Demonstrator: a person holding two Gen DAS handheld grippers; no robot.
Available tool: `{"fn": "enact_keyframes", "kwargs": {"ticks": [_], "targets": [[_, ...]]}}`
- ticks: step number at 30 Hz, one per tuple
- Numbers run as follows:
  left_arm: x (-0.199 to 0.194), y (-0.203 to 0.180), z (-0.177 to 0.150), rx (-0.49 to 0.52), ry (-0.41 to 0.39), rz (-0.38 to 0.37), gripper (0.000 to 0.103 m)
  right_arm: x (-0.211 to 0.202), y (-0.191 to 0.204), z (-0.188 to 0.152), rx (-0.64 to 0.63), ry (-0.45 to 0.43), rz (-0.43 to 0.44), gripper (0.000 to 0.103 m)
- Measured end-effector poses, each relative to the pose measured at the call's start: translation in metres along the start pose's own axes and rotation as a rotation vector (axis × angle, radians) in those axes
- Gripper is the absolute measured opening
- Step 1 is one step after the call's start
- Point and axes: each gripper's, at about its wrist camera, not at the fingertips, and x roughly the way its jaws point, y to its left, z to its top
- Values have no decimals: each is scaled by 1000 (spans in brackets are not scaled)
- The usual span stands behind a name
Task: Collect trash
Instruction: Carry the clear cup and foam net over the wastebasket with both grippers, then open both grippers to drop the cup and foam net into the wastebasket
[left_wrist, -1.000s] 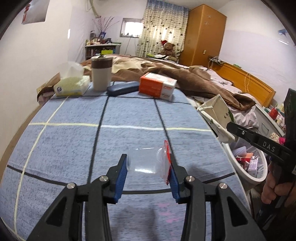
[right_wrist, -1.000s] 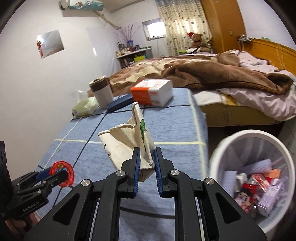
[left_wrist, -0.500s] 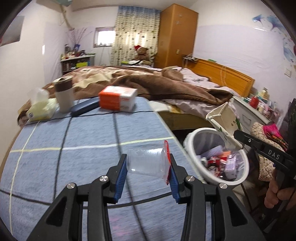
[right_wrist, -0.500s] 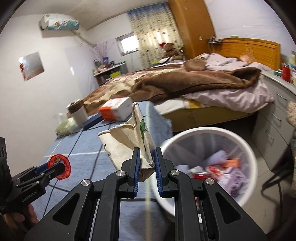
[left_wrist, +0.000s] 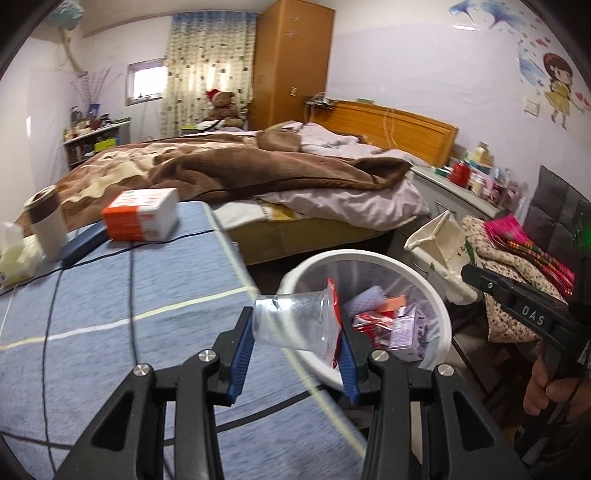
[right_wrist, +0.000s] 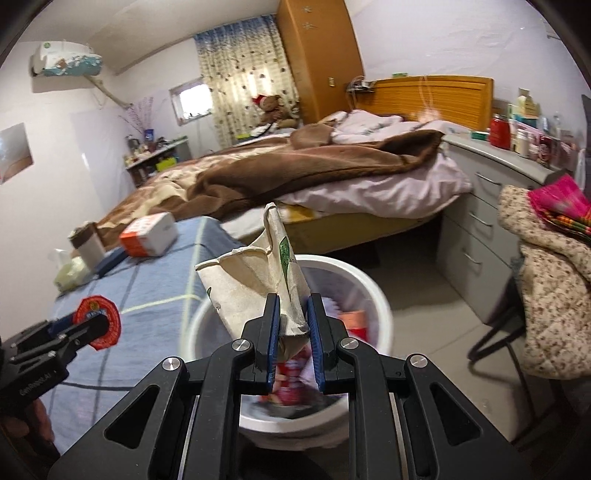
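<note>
Trash hangs in both of your tools. Your left gripper (left_wrist: 297, 345), low in the centre of the left wrist view, is clamped on a clear plastic cup with a peeled red foil lid (left_wrist: 295, 319); the cup lies sideways between the blue pads, its lid end toward the right pad. Just behind it, right of centre, sits the round white plastic waste bin (left_wrist: 441, 314), with red and pink wrappers (left_wrist: 384, 321) lying inside. The cup is over the bin's near left rim, where the edge of the blue striped tablecloth (left_wrist: 110, 314) meets it.

Your right gripper (right_wrist: 291, 332), at the bottom centre of the right wrist view, is pinched tight on a crumpled cream paper carton with a green leaf print (right_wrist: 255, 280). The carton stands up from the pads, its open top toward the upper left, and it is over the bin's mouth.

At the left of the left wrist view, on the far end of the cloth, stand an orange-and-white tissue box (left_wrist: 140, 214) and a white tumbler with a brown band (left_wrist: 46, 225), well apart from the bin.
</note>
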Motion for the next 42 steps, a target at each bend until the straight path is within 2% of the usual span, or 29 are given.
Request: {"fn": "enact_keyframes", "kwargs": {"ticks": [11,16,22,23,24,25,27,32,34,38,39,41,42], "targets": [[44,-41,4,55,71,-70,43,19,-29,-3,-7,60,-78,16],[57,-55,5,85,90,-85,43,29,-36,-4,-4,93,-77,16],[70,-56,6,73,112,-86,44,40,-45,-1,15,125,-72,16],[71,-57,6,75,115,-89,48,41,-46,-2,13,133,-64,17],[71,-56,5,73,116,-89,57,43,-44,-2,8,139,-60,17],[71,-55,5,68,116,-89,62,44,-44,-2,4,142,-60,17],[70,-52,3,47,110,-96,65,43,-43,-3,3,143,-55,17],[60,-49,3,43,99,-83,69,37,-43,-4,14,125,-59,34],[55,-48,3,34,91,-76,73,30,-43,-3,27,107,-41,35],[41,-40,1,8,65,-43,74,19,-33,-4,16,72,-38,38],[35,-38,-1,1,55,-29,75,14,-30,-6,6,61,-40,40],[26,-33,-5,-13,39,-17,75,7,-23,-9,-17,40,-39,51],[20,-31,-8,-19,31,-6,76,3,-18,-10,-30,31,-31,52]]}}
